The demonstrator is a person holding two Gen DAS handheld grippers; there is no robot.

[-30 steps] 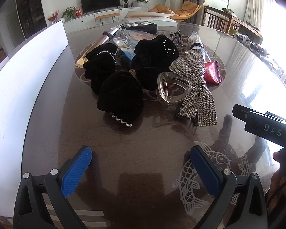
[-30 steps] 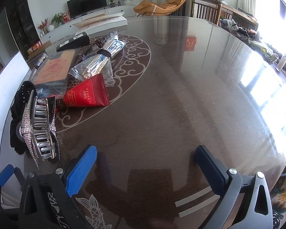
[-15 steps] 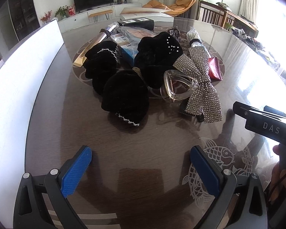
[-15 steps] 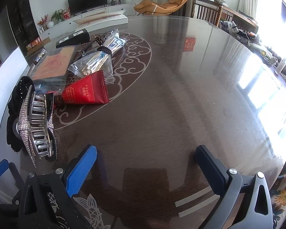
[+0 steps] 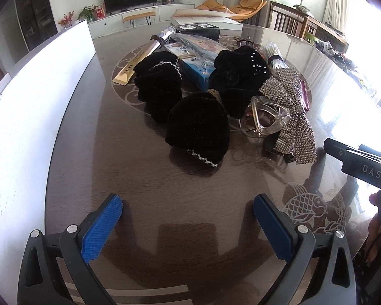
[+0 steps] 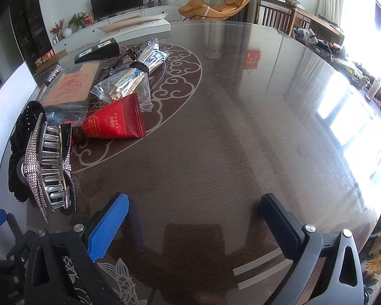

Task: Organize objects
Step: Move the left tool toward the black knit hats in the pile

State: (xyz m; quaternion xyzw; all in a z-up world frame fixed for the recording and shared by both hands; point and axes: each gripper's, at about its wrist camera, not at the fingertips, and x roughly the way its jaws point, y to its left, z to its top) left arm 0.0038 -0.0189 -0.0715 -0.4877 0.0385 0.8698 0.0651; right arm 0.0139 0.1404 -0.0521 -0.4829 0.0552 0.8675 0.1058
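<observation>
A heap of hair accessories and packets lies on the dark round table [image 5: 139, 178]. Nearest my left gripper [image 5: 188, 213] is a black velvet scrunchie [image 5: 198, 129]; two more black scrunchies [image 5: 160, 81] sit behind it. A clear claw clip [image 5: 264, 119] rests against a rhinestone bow [image 5: 289, 117]. My left gripper is open and empty, a short way in front of the near scrunchie. My right gripper [image 6: 194, 212] is open and empty over bare table, with the bow [image 6: 35, 162], claw clip [image 6: 53, 167] and red packet [image 6: 116, 123] to its left.
A white board [image 5: 30, 111] stands along the table's left edge. A gold tube [image 5: 137, 61], blue box [image 5: 195, 68], black case [image 6: 97, 50] and bagged sticks [image 6: 132, 78] lie further back. The right gripper's body [image 5: 363, 165] and a hand show at the left view's right edge.
My left gripper has drawn back and tilted slightly; the heap sits a little further up the view. The right view has barely shifted. Both grippers stay open.
</observation>
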